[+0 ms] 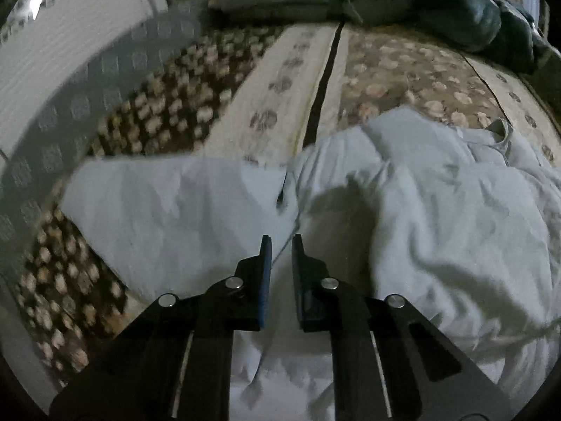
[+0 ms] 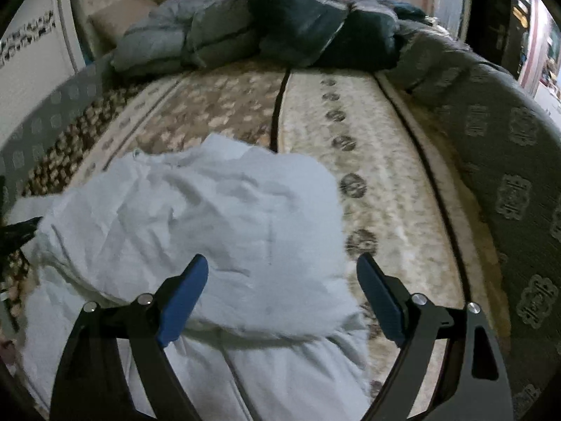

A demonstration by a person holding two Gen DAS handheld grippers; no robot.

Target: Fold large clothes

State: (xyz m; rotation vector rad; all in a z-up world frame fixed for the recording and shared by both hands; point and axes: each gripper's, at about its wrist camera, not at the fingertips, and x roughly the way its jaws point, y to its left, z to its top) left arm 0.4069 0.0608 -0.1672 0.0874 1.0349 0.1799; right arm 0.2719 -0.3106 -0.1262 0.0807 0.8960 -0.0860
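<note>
A large pale blue garment [image 1: 403, 210] lies crumpled on a patterned bed cover [image 1: 280, 80]; one flat part spreads to the left, a bunched part to the right. My left gripper [image 1: 280, 240] hovers over its near edge with the jaws a narrow gap apart and no cloth between them. In the right wrist view the same garment [image 2: 210, 217] lies folded over itself. My right gripper [image 2: 282, 263] is wide open above its right edge, holding nothing.
Folded grey and dark blue quilts [image 2: 266, 24] are piled at the far end of the bed. A grey patterned bolster [image 2: 491, 133] runs along the right side. A white wall panel [image 1: 63, 42] stands at the left.
</note>
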